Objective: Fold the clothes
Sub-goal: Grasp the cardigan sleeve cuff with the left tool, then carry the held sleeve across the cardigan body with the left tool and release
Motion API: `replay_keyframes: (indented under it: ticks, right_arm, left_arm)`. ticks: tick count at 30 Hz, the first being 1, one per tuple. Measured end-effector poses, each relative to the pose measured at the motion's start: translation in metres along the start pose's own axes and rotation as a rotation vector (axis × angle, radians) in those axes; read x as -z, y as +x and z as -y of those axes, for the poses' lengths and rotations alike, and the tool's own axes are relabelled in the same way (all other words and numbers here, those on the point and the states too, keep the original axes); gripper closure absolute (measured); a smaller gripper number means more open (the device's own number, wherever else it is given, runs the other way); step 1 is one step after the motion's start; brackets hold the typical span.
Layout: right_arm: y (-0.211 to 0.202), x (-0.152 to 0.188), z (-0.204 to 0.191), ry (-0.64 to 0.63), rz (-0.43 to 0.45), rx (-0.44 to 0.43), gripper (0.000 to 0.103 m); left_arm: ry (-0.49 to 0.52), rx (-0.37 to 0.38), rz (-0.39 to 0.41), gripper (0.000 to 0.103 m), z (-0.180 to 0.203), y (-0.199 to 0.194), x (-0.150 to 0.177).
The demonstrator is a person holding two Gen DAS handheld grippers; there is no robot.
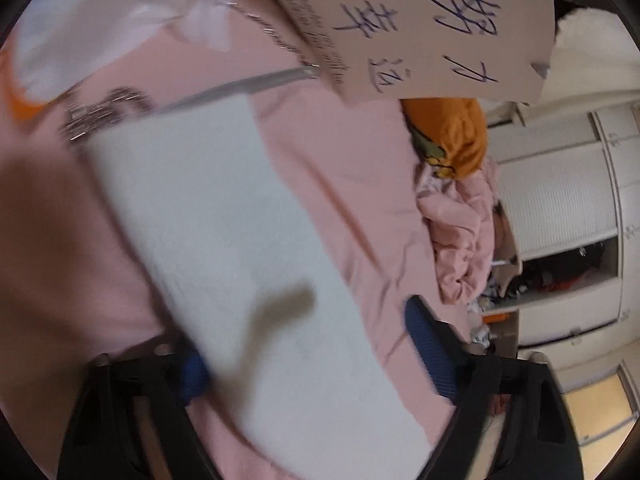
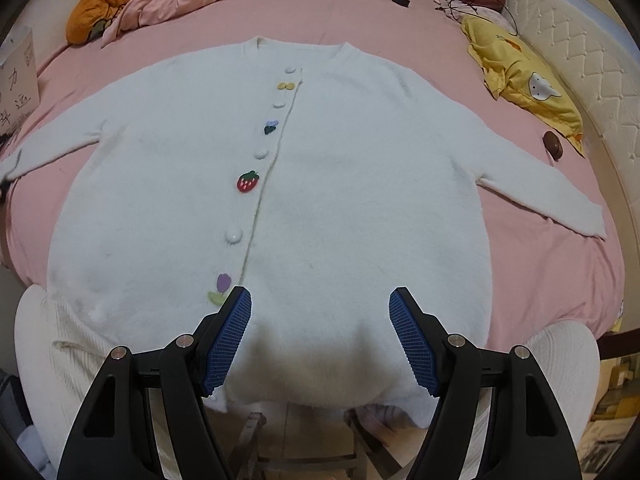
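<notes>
A white cardigan [image 2: 280, 200] lies spread on the pink-sheeted bed [image 2: 360, 12] by a white wardrobe [image 1: 560, 184]; right tongs [image 2: 320, 340] released, left tongs [image 1: 308, 364] straddling its sleeve [image 1: 224, 240], grip unclear.

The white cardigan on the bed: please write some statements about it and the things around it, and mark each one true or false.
1. The white cardigan lies spread flat with both sleeves out to the sides. True.
2. The right gripper is shut on the hem. False: its jaws stand open over the lower part of the cardigan, gripping nothing.
3. A strawberry patch sits beside the button line. True.
4. The bed sheet is blue. False: it is pink.
5. A yellow garment lies near the padded headboard. True.
</notes>
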State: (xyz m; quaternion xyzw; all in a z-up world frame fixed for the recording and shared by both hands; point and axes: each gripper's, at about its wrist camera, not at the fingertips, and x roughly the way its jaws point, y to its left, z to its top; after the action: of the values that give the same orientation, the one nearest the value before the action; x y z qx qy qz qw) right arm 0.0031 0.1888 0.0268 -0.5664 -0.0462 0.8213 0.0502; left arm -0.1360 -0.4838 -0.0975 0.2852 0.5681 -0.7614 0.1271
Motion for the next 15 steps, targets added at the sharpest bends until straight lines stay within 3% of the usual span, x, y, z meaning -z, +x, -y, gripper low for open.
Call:
replay_keyframes:
  ticks: [1,2,3,10,15]
  right_arm:
    - [0.001,0.000,-0.001,-0.003,-0.003,-0.001,0.031]
    - [0.002,0.000,-0.003,-0.006,-0.007,-0.002,0.031]
    - [0.003,0.000,-0.004,-0.009,-0.009,-0.004,0.031]
    - [0.001,-0.001,-0.006,-0.024,0.011,-0.018,0.031]
    - [-0.005,-0.002,0.001,-0.005,0.074,-0.022,0.031]
  left_arm:
    - [0.014,-0.014,-0.015,0.088,-0.003,0.004,-0.002]
    - [0.045,-0.064,-0.030,0.094,-0.004,0.010,-0.001]
    - [0.082,-0.105,-0.037,0.094,-0.004,0.014,0.001]
    - [0.171,-0.142,0.006,0.094,0.021,0.011,0.014]
    - [0.311,-0.079,-0.039,0.094,0.085,0.013,0.054]
